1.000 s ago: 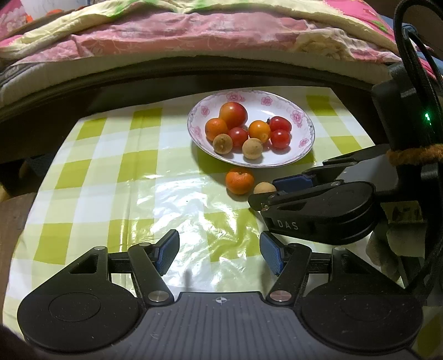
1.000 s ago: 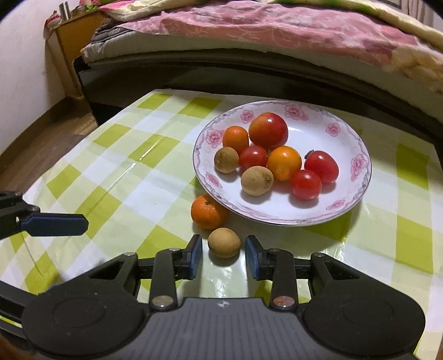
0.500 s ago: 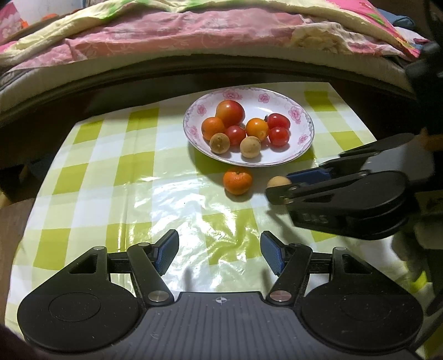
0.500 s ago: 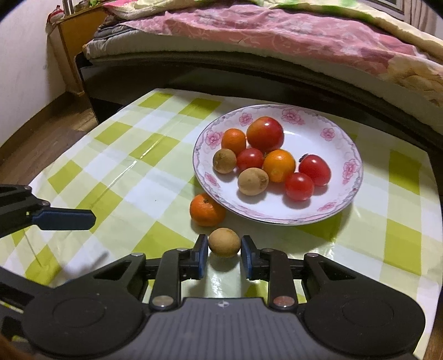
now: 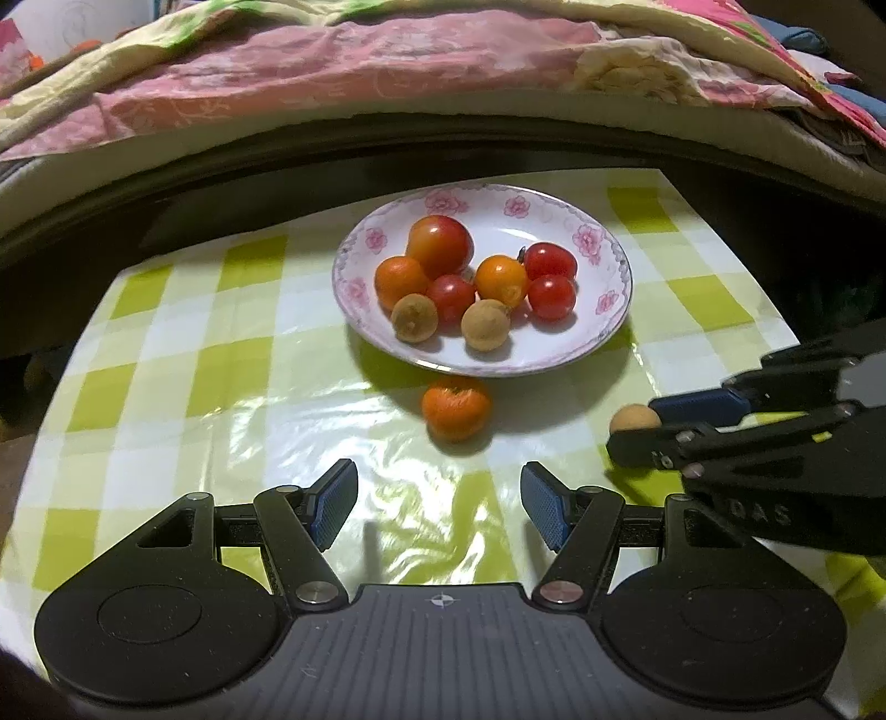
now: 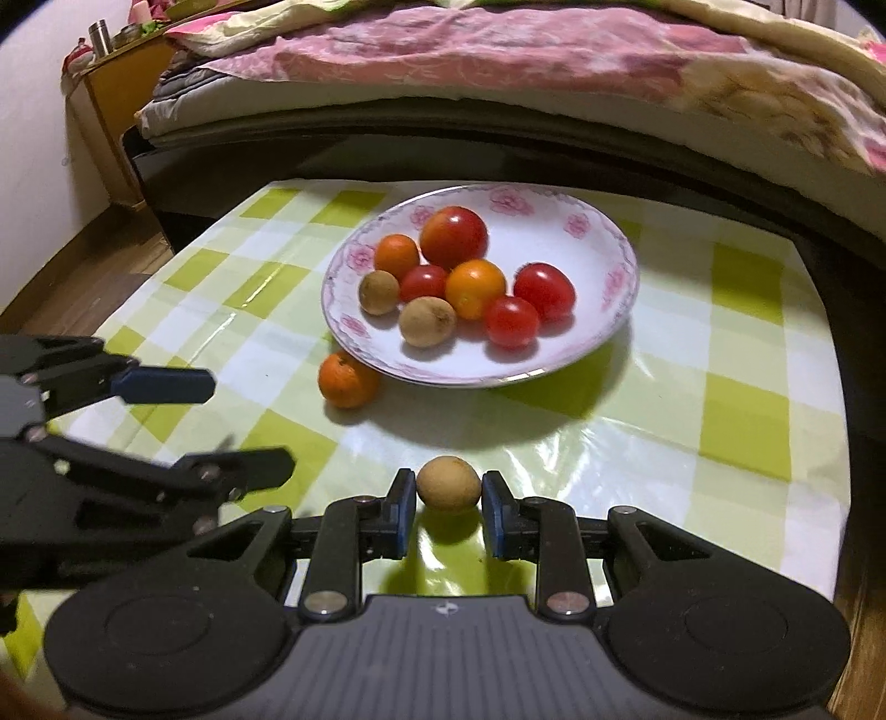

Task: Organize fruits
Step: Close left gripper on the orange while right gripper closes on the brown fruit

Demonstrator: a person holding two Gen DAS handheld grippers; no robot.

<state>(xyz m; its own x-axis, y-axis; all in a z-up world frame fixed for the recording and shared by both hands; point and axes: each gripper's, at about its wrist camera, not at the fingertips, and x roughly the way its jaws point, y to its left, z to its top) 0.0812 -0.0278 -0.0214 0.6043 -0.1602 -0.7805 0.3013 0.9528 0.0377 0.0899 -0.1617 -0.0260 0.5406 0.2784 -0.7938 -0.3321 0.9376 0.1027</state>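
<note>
A white plate [image 6: 614, 327] with pink flowers holds several tomatoes, oranges and brown longans. One small orange [image 6: 348, 381] lies on the cloth just in front of the plate's near-left rim, also visible in the left wrist view as the orange [image 5: 456, 407]. My right gripper [image 6: 448, 495] is shut on a brown longan [image 6: 447, 483], lifted a little off the cloth; the left wrist view shows this longan [image 5: 634, 416] at the right gripper's tips. My left gripper [image 5: 438, 501] stands open with nothing between its fingers, short of the loose orange.
The table carries a green and white checked plastic cloth [image 5: 166, 387]. A bed with a pink quilt [image 6: 498, 50] runs along the far side. A wooden nightstand [image 6: 119, 94] stands at the back left. The table's right edge [image 6: 841, 498] is close to my right gripper.
My right gripper closed on the longan and carried it away from the loose orange, rightward in the left wrist view. The left gripper stayed open and shifted slightly.
</note>
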